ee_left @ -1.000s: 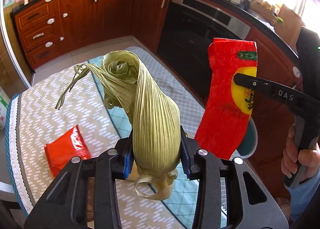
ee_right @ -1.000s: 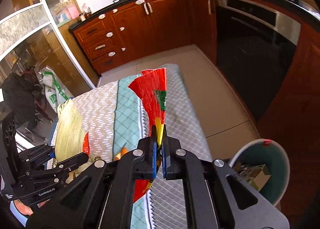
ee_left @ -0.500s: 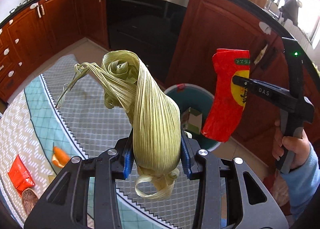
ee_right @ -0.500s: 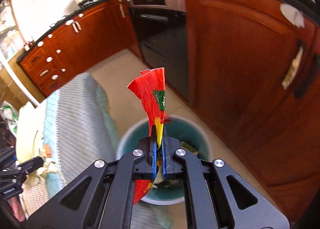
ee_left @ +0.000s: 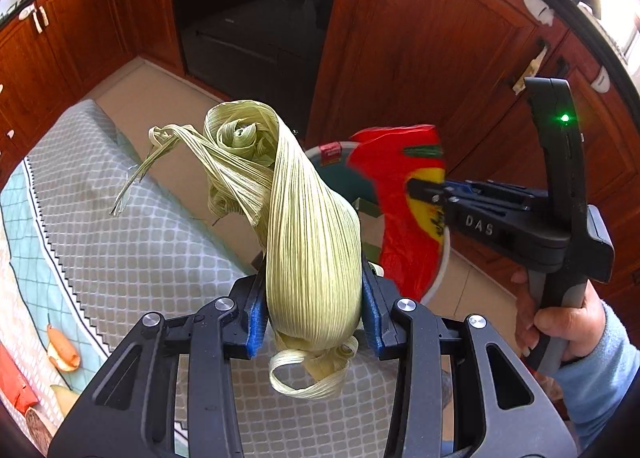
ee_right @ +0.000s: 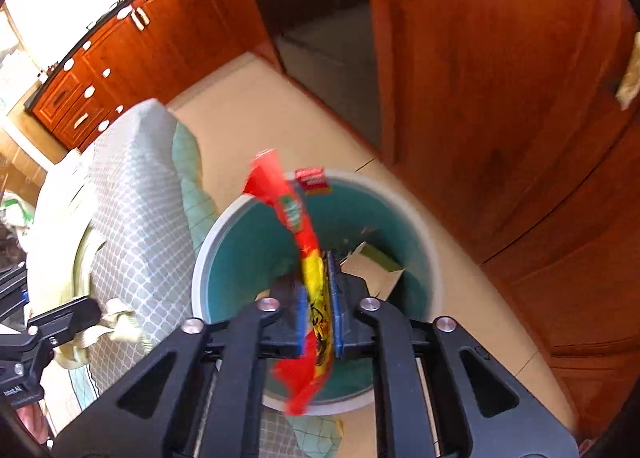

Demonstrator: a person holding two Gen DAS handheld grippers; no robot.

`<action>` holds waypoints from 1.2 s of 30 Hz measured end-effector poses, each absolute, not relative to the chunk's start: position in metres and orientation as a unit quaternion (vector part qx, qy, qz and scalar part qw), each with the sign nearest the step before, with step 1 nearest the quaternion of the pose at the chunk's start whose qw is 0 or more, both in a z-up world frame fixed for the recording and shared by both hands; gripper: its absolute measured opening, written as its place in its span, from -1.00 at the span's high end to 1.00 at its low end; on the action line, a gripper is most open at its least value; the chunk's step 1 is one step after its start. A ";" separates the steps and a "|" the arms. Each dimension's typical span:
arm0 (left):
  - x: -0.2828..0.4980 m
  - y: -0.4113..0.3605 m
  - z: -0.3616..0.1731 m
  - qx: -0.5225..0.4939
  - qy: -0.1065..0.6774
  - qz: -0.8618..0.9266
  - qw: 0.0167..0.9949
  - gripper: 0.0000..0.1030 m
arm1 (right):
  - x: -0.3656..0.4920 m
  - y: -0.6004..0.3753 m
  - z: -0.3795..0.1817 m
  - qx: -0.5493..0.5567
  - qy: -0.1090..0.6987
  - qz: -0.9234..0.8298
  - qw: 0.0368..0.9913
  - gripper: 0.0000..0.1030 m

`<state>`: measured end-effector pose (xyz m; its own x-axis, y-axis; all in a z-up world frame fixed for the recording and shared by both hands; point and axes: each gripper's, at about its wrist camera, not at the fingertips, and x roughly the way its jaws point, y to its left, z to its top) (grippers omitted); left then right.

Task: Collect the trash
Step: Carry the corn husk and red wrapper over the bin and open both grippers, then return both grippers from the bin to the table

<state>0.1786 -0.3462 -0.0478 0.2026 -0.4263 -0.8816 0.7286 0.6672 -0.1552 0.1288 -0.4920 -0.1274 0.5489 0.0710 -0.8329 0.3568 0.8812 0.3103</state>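
Here, over a teal waste bin [ee_right: 224, 254] on the tiled kitchen floor, the right gripper [ee_right: 318, 312] has just been opening, its blue pads standing apart with a red and yellow snack wrapper [ee_right: 308, 254] between them. The wrapper is blurred and leans left; whether the pads touch it cannot be told. It hangs above the bin's mouth, in which a piece of brown cardboard [ee_right: 370, 272] lies against the far wall. A red label [ee_right: 312, 180] sits on the bin's far rim.

In the left wrist view, the left gripper [ee_left: 314, 322] pinches a bundle of pale green corn husk [ee_left: 304, 234] between its blue pads, the husk standing upright with curled strands spilling from the top and a loop hanging below the jaws. Behind it lies the table under a grey and teal patterned tablecloth [ee_left: 132, 242]; a bit of orange peel [ee_left: 62, 348] and a red packet [ee_left: 14, 382] lie on the cloth at far left. To the right, a hand [ee_left: 560, 322] in a light blue sleeve [ee_left: 604, 370] grips the handle of the right gripper. Dark wooden cabinets [ee_left: 408, 58] and a black oven door [ee_left: 248, 30] line the background.
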 end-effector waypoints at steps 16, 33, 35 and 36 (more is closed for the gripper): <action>0.188 -0.393 -0.098 0.177 0.536 -0.407 0.718 0.16 | 0.118 -0.510 -0.133 0.281 0.464 -0.110 0.833 -0.46; 0.191 -0.387 -0.109 0.175 0.544 -0.382 0.726 -0.32 | 0.121 -0.507 -0.137 0.282 0.481 -0.114 0.822 -0.55; 0.191 -0.384 -0.106 0.170 0.543 -0.381 0.728 -0.32 | 0.121 -0.503 -0.135 0.281 0.482 -0.111 0.822 -0.55; 0.191 -0.382 -0.104 0.168 0.543 -0.381 0.730 -0.32 | 0.121 -0.501 -0.135 0.279 0.483 -0.111 0.822 -0.55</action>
